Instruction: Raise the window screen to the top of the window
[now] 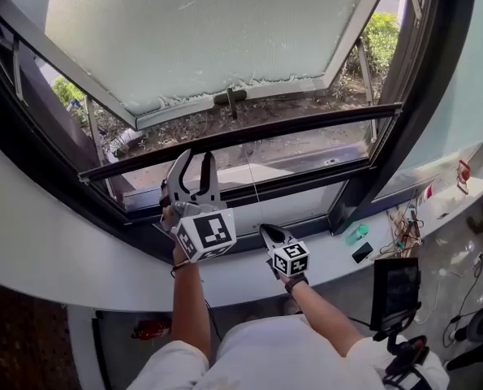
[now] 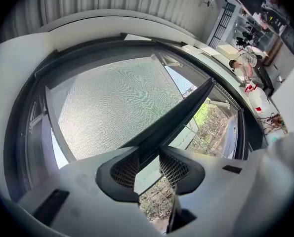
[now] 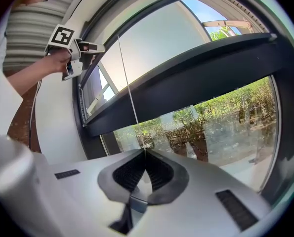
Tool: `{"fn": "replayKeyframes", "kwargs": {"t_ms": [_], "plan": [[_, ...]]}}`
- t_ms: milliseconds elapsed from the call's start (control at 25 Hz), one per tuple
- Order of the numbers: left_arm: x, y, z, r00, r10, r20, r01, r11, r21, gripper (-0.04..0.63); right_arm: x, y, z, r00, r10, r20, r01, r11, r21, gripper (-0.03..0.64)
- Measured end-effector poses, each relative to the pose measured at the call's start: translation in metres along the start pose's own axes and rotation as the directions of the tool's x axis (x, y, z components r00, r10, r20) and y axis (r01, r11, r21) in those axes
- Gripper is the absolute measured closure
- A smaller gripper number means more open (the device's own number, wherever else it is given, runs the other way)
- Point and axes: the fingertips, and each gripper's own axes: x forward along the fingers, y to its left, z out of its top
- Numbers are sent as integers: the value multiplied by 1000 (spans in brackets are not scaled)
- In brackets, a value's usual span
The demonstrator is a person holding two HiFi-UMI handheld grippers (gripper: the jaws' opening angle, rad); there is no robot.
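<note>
The lift is under way, I judge, and far from done. The dark rail (image 1: 306, 124) of the screen (image 2: 117, 102) crosses the lower part of the window (image 1: 436, 71), well below its top, with the mesh stretched above it and clear view below. The left gripper (image 1: 196, 159) points up at the rail, its fingers (image 2: 122, 172) clamped on it left of its middle. The right gripper (image 1: 267, 232), lower and just beside the left, has its fingers together on the thin cord (image 3: 129, 93) that runs down in front of the rail. The next move calls for both hands to rise together, right up to the top of the frame. The rail should stay level so that it does not jam at the sides, and the cord should stay taut. Beyond the screen an outer pane (image 1: 209, 39) is pushed open over shrubs and bare ground. Under the window runs a white curved bench (image 1: 62, 266). To the right it carries loose cables (image 1: 403, 227), and a small monitor (image 1: 395, 287) stands before it.
</note>
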Motion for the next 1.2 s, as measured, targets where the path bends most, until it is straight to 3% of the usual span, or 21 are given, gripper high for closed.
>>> {"fn": "replayKeyframes", "kwargs": {"t_ms": [960, 1200], "plan": [[4, 18, 23, 993, 88, 77, -84, 995, -44, 472, 1, 13, 26, 993, 83, 80, -82, 997, -9, 617], [6, 22, 26, 993, 80, 90, -78, 997, -26, 472, -1, 18, 34, 989, 100, 105, -97, 995, -31, 617]]}}
